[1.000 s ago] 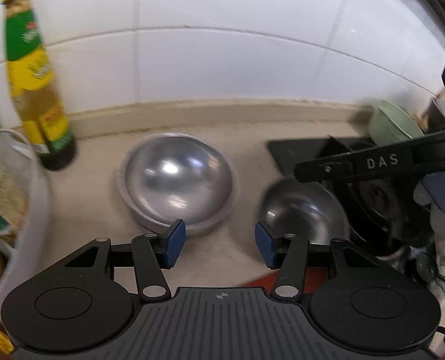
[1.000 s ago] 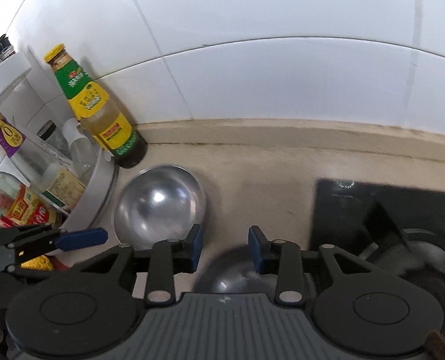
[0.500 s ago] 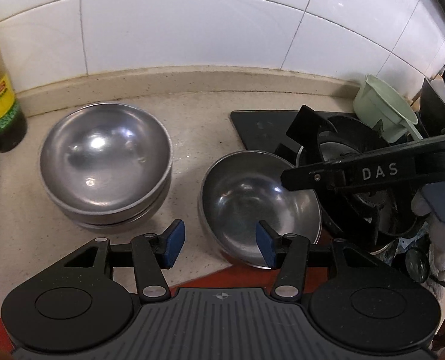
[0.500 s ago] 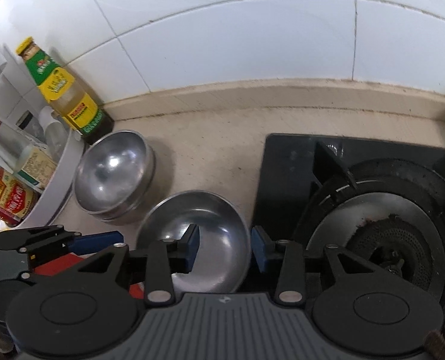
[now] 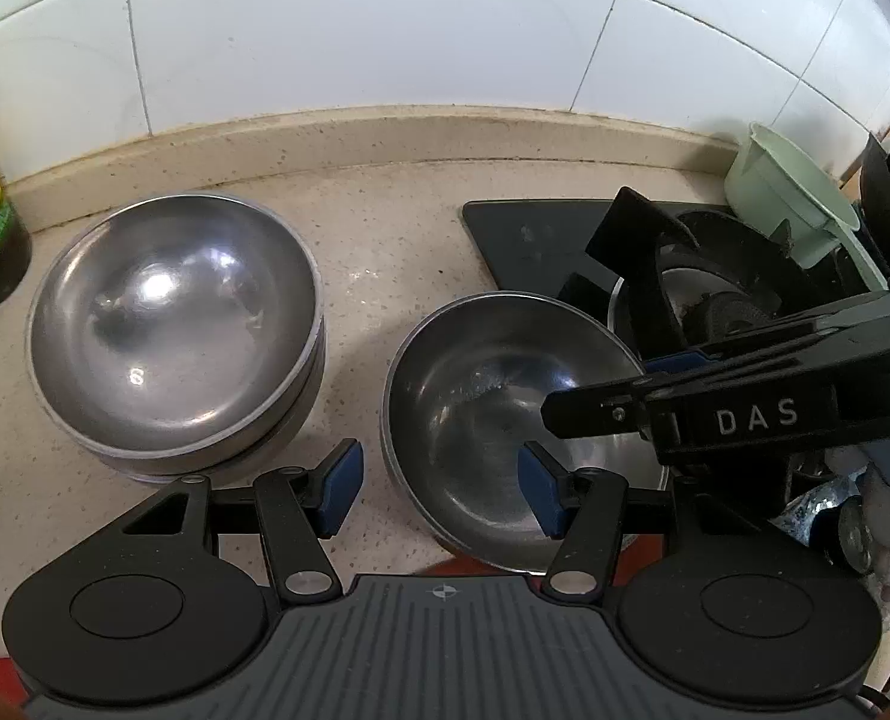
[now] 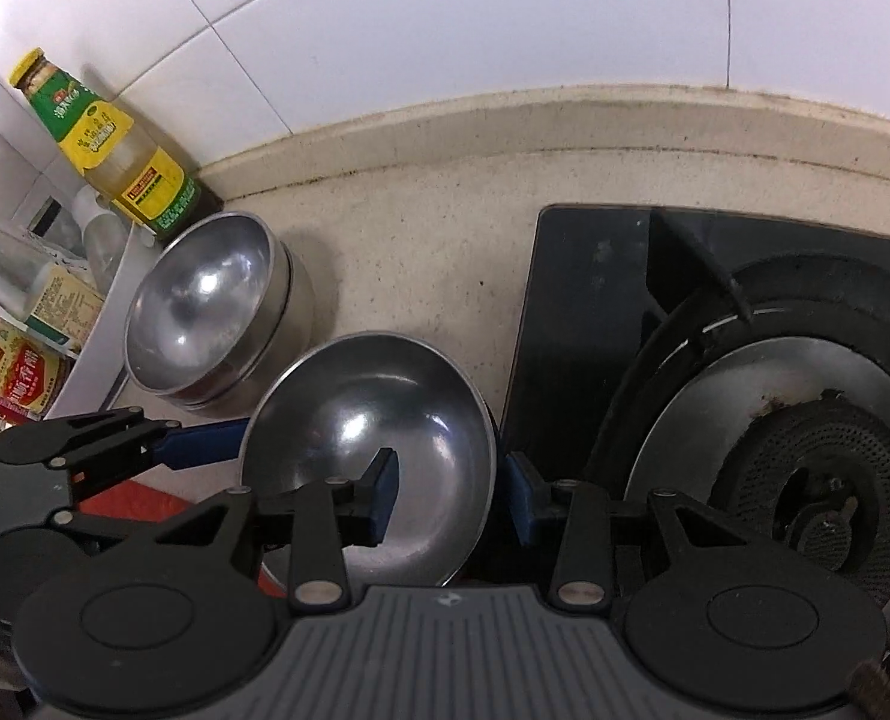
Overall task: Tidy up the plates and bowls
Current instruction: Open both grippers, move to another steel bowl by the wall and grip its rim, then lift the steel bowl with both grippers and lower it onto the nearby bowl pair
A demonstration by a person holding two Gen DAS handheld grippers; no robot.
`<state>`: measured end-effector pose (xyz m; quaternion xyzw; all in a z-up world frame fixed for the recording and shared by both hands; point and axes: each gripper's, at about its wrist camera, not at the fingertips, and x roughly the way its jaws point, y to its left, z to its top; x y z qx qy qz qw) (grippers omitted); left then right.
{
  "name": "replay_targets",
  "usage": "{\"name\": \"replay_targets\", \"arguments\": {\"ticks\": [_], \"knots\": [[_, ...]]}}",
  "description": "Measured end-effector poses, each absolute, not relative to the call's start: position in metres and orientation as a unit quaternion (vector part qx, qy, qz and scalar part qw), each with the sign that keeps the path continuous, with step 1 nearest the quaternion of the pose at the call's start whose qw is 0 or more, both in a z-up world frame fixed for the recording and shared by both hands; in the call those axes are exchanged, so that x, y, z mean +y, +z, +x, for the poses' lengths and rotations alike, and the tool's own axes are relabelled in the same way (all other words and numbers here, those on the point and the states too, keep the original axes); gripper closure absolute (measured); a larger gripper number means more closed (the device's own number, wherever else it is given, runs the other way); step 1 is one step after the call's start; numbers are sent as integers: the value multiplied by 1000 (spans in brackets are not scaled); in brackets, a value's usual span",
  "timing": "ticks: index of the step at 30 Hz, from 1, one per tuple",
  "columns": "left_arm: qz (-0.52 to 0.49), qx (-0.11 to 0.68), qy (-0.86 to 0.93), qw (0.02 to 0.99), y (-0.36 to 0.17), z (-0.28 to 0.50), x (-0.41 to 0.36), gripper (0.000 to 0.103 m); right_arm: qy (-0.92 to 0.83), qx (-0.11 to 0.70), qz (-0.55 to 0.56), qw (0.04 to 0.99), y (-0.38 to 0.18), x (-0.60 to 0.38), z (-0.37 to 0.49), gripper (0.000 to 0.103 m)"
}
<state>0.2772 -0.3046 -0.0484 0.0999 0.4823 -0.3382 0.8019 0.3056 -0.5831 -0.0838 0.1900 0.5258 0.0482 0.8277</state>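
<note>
A stack of steel bowls (image 5: 169, 330) stands on the beige counter at the left; it also shows in the right wrist view (image 6: 205, 306). A single steel bowl (image 5: 505, 408) sits to its right, beside the stove, and also shows in the right wrist view (image 6: 373, 450). My left gripper (image 5: 439, 489) is open, its jaws either side of this bowl's near left rim. My right gripper (image 6: 448, 495) is open, straddling the bowl's right rim, one jaw inside and one outside. It also shows in the left wrist view (image 5: 745, 402), reaching over the bowl from the right.
A black gas stove (image 6: 775, 420) lies right of the single bowl. A green-and-yellow sauce bottle (image 6: 109, 144) stands by the tiled wall at the left, next to a white rack of condiments (image 6: 37, 324). A pale green cup (image 5: 793, 210) stands behind the stove.
Both grippers have moved right and lower toward the single bowl. The right gripper now straddles its right rim and the left one frames its left rim.
</note>
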Motion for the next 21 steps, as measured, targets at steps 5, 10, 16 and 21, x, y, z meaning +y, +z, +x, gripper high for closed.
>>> {"name": "replay_targets", "arguments": {"ticks": [5,10,16,21], "knots": [[105,480,-335,803,-51,278,-307,46,52,527,182,828,-84,-581,306,67],[109,484,-333,801,-55,280,-309,55,57,526,173,830,-85,-578,306,67],[113,486,-330,801,-59,283,-309,56,64,525,167,832,-86,-576,307,70],[116,488,-328,800,-58,282,-307,56,67,526,169,831,-87,-574,308,71]]}}
